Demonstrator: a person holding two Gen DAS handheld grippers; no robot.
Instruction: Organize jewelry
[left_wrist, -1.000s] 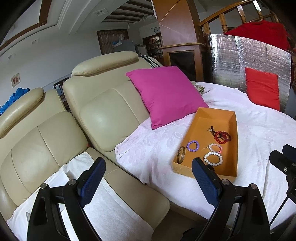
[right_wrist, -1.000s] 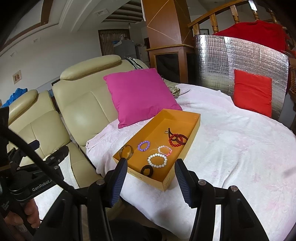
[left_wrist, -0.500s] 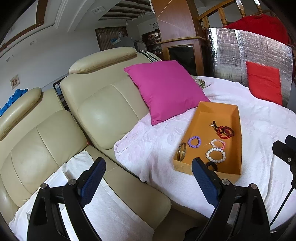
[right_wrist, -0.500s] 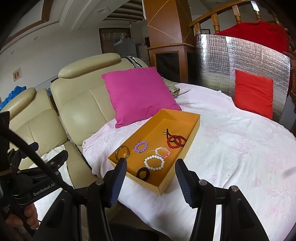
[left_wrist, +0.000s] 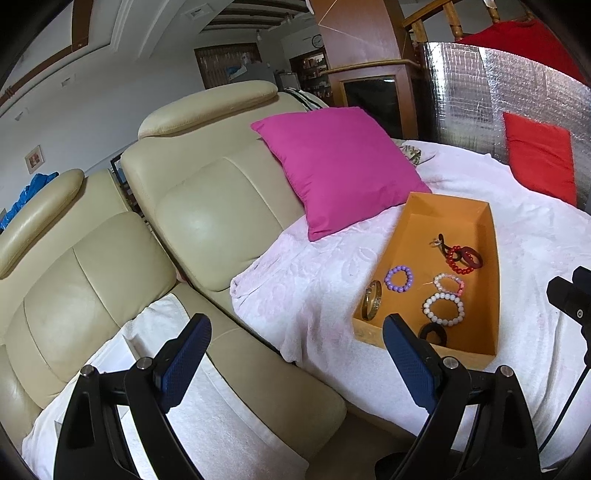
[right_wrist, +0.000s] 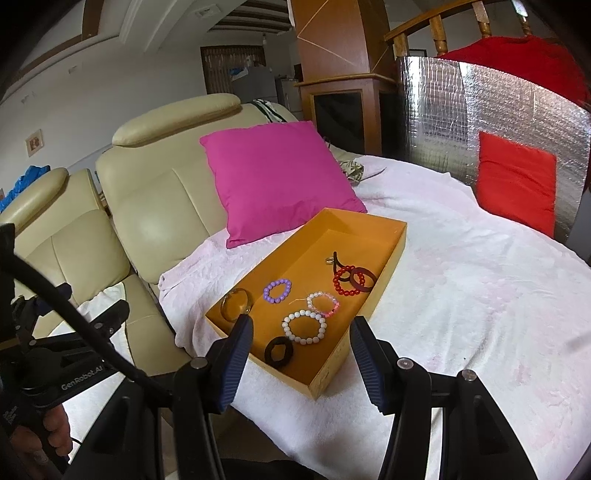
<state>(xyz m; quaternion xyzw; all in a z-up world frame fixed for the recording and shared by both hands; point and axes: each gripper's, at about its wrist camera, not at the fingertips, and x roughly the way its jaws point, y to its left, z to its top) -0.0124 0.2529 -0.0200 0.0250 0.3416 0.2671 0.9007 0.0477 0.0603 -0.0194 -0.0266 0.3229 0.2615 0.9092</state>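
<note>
An orange tray (right_wrist: 388, 258) lies on the pink-white cloth. In it are a white bead bracelet (right_wrist: 304, 327), a pink one (right_wrist: 322, 303), a purple one (right_wrist: 277, 291), a red one (right_wrist: 346, 280) with a dark bangle, a gold bangle (right_wrist: 236, 303) leaning on the left wall and a black band (right_wrist: 279, 352). My right gripper (right_wrist: 301, 360) is open and empty just before the tray's near end. My left gripper (left_wrist: 295, 363) is open and empty, left of the tray (left_wrist: 493, 266), over the sofa edge.
A magenta cushion (right_wrist: 277, 177) leans on the cream sofa (right_wrist: 159, 206) behind the tray. A red cushion (right_wrist: 517, 177) rests against a silver foil panel (right_wrist: 480, 110) at the back right. The left gripper's body (right_wrist: 74, 362) shows at the left.
Both grippers have moved closer to the tray, which now looks larger and nearer. Both stay open and empty. The jewelry has not moved.
</note>
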